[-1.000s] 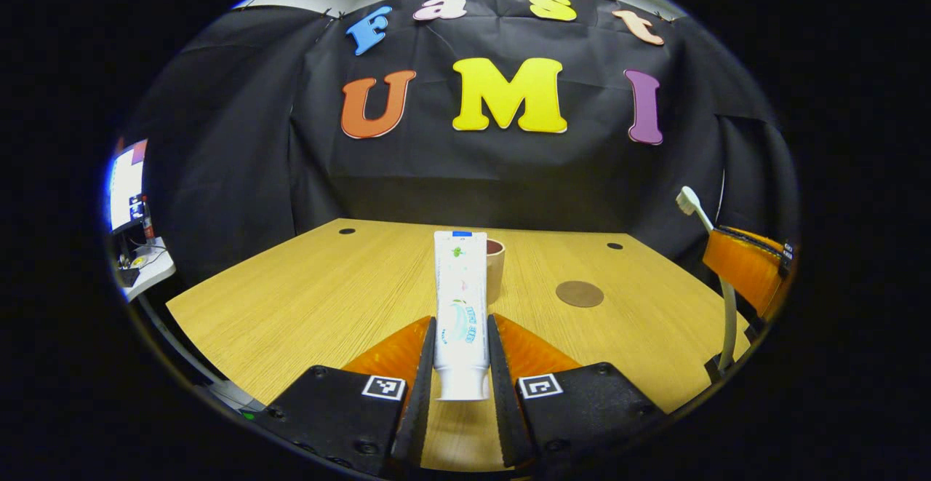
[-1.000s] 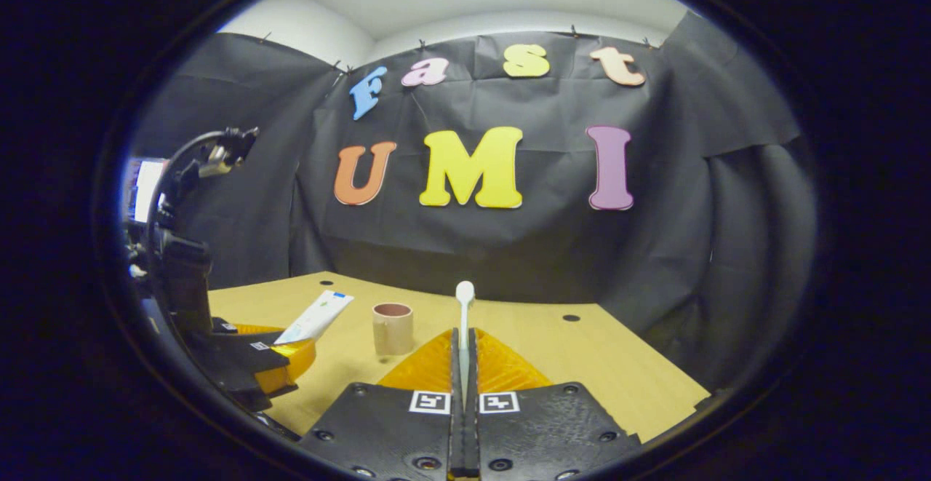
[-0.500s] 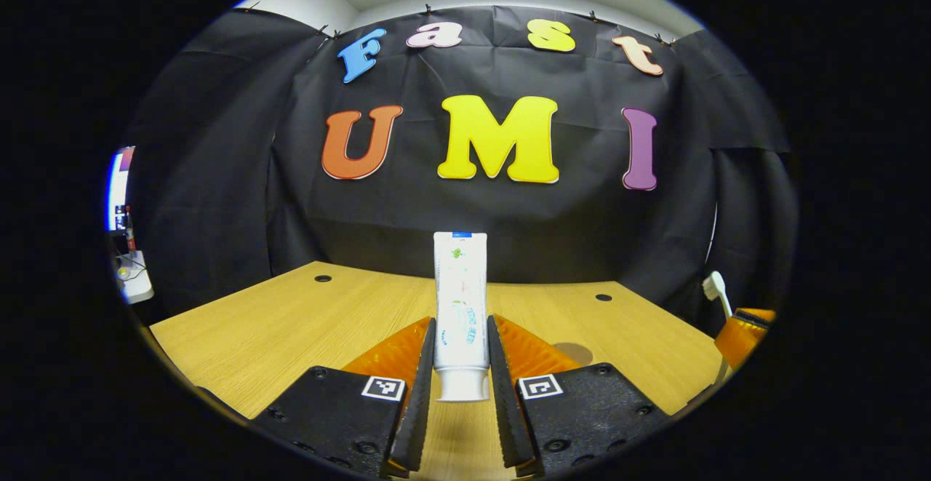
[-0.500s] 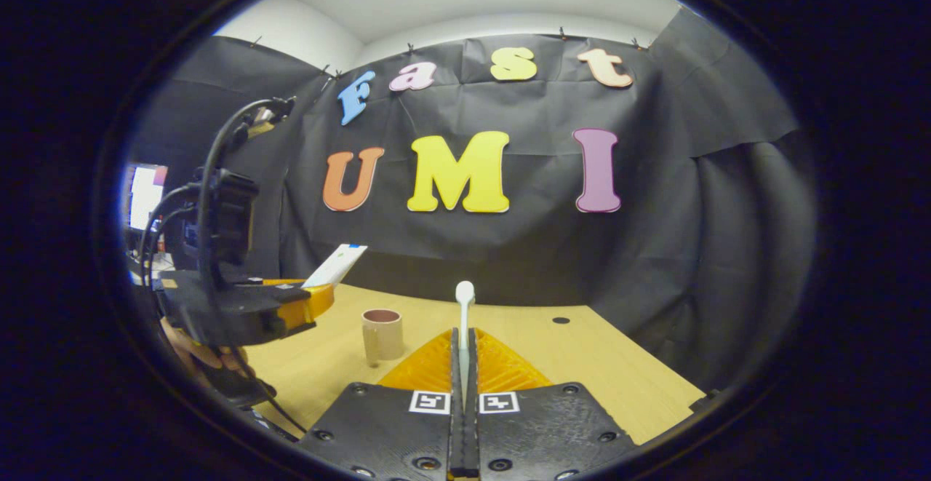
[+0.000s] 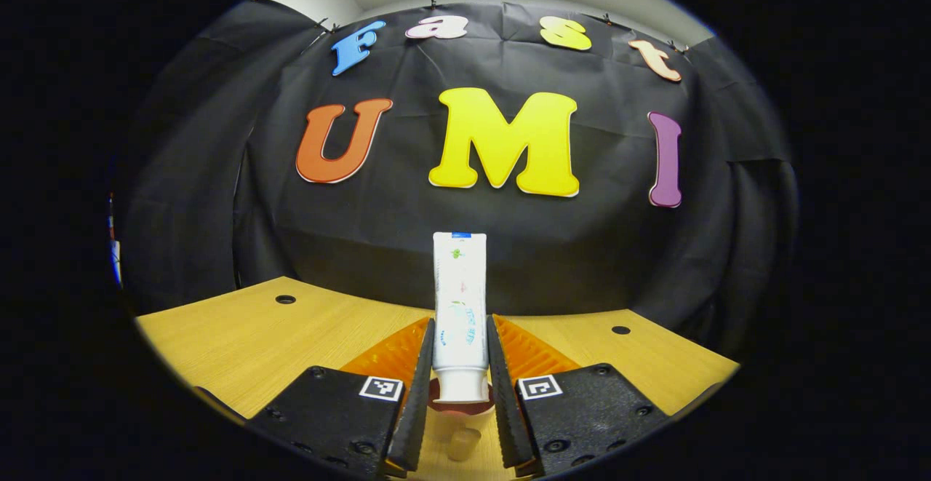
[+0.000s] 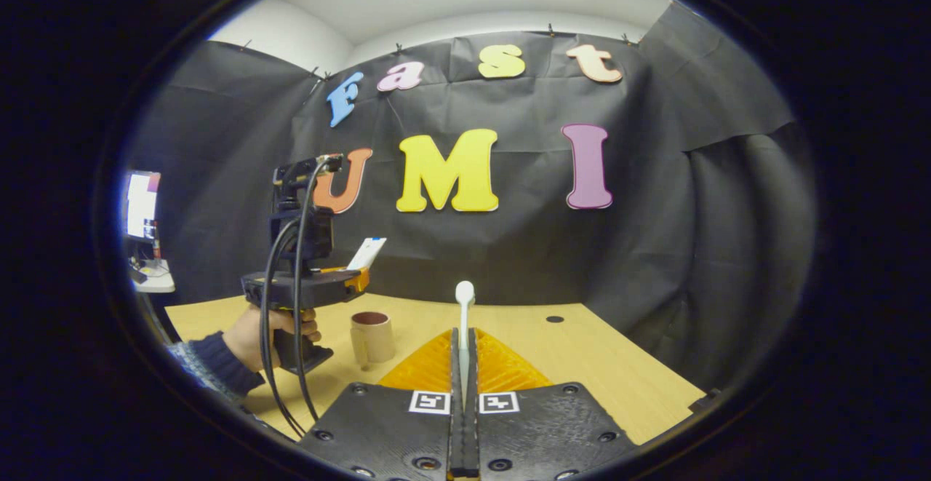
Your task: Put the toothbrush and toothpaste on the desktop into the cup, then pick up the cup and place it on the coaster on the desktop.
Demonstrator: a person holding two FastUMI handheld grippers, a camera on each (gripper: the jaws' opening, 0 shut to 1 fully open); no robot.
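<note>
The left gripper (image 5: 458,364) is gripping the toothpaste (image 5: 460,299) between both fingers, above the cup (image 6: 372,335) on the desk (image 6: 582,357). The right gripper (image 6: 464,364) is pinching the upright toothbrush (image 6: 464,306) beside it.

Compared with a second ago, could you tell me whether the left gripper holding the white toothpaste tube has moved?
Yes. In the right gripper view, the left gripper has risen and moved right, now above the tan cup.
</note>
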